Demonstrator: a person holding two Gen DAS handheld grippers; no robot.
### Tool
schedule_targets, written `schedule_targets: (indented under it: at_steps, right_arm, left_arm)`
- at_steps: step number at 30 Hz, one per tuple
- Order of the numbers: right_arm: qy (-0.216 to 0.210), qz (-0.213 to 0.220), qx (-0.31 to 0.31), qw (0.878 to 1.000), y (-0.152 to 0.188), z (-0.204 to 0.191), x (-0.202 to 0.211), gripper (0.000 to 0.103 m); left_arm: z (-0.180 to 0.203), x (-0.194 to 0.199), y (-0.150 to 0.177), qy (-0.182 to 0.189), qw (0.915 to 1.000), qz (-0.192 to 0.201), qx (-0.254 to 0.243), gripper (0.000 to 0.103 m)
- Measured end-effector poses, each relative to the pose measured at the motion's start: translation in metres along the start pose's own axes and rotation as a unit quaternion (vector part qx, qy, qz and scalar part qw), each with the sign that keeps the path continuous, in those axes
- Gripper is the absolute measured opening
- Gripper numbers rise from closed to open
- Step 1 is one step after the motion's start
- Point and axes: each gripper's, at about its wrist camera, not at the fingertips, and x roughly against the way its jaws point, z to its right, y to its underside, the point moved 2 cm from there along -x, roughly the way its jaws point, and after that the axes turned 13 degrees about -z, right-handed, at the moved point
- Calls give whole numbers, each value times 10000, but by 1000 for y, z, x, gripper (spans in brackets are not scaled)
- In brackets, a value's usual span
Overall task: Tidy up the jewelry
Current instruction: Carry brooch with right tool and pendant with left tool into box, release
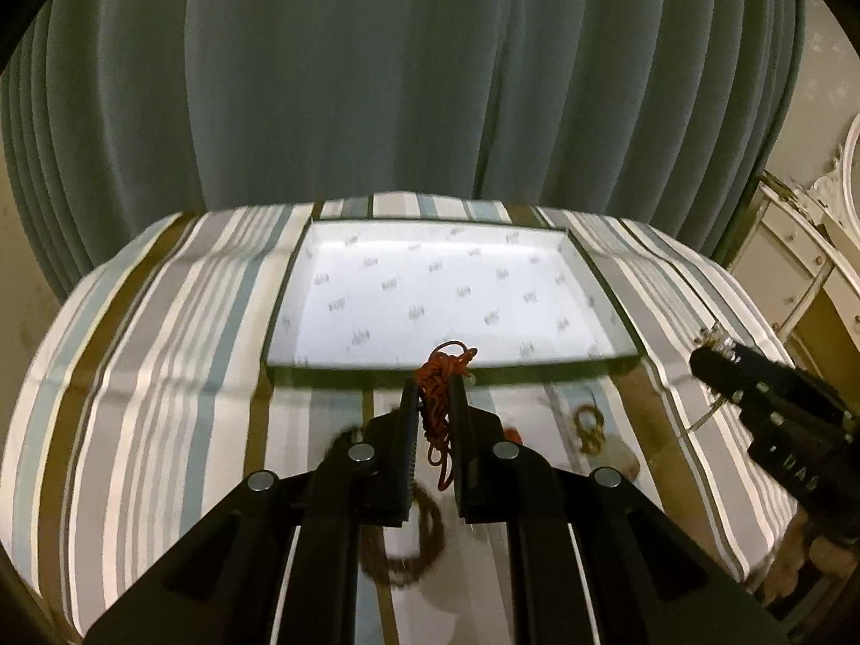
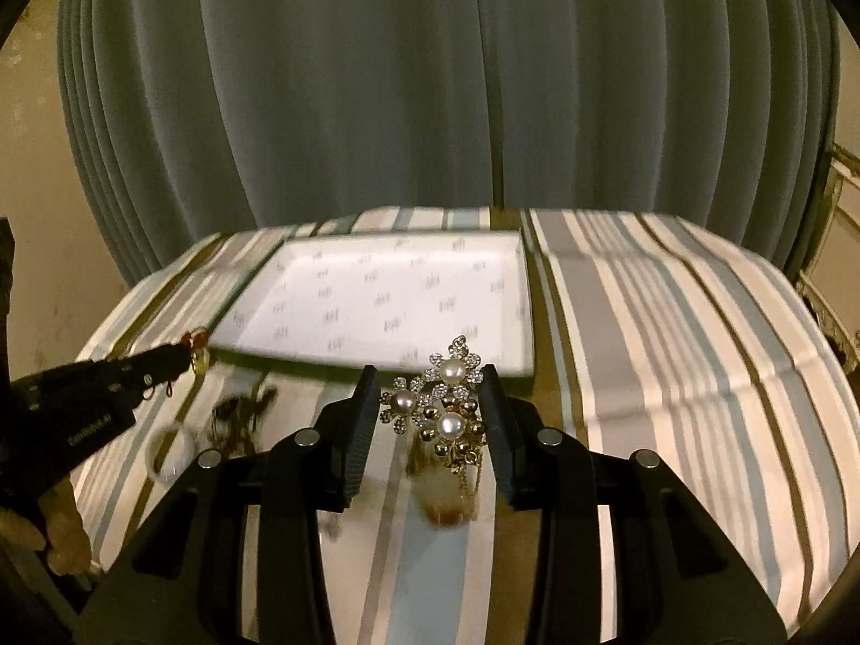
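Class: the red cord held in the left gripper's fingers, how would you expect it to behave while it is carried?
The red cord is probably floppy: its loops sag below the fingers. It looks light, being thin. The tangled strands may snag or swing over the tray.

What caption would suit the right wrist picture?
Right gripper holds a pearl-and-gold flower ornament above the striped cloth, before an empty white tray.

The dark ring (image 1: pixel 402 543) on the striped cloth (image 1: pixel 161 355) is smeared by blur and half hidden behind the left gripper (image 1: pixel 434 384); the tray's (image 2: pixel 376 301) printed marks are unreadable.
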Motion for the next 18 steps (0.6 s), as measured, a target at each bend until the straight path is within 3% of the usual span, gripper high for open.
schedule_targets:
  at_steps: [11, 18]
  right_arm:
    - [-56, 375, -117, 9992, -73, 4, -28, 37]
    - [72, -240, -232, 9994, -78, 13, -96, 37]
  left_arm:
    - [-13, -22, -75, -131, 9991, 393, 80, 11]
    - [-21, -91, -77, -252, 9993, -241, 110, 11]
